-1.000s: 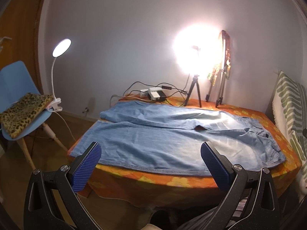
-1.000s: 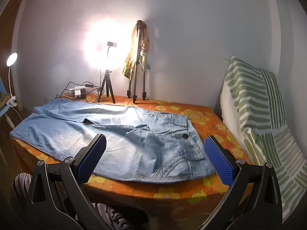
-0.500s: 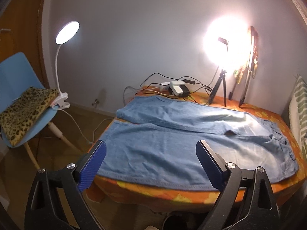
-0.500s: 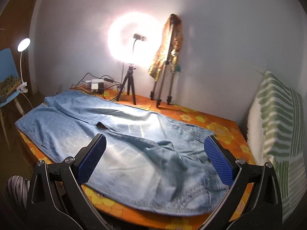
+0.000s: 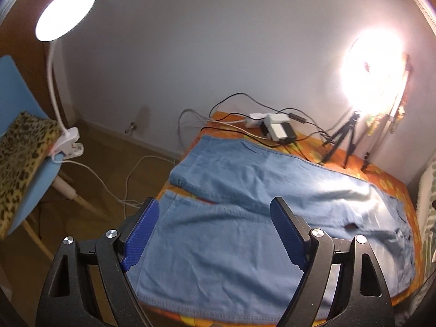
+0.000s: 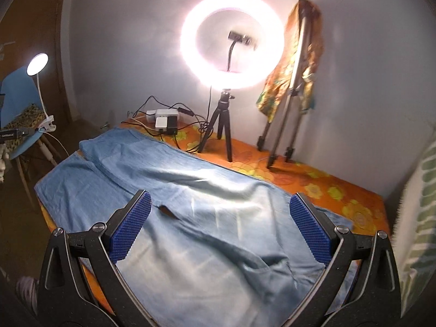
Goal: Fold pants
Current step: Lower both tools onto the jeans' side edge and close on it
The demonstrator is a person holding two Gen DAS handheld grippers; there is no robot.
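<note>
Light blue denim pants lie spread flat on the orange flowered tablecloth, legs toward the left end and waist toward the right. My left gripper hovers above the near leg close to its hem; its jaws are closing and no cloth is pinched between the blue pads. In the right wrist view the pants fill the table, and my right gripper hangs open above the seat and crotch area, holding nothing.
A lit ring light on a tripod, a second tripod draped with cloth, and a power strip with cables stand at the table's back. A blue chair with a clip lamp is left. A striped cushion is right.
Both grippers have come forward over the table, from in front of its edge to above the pants. The left gripper's jaws have narrowed. The pants have not moved.
</note>
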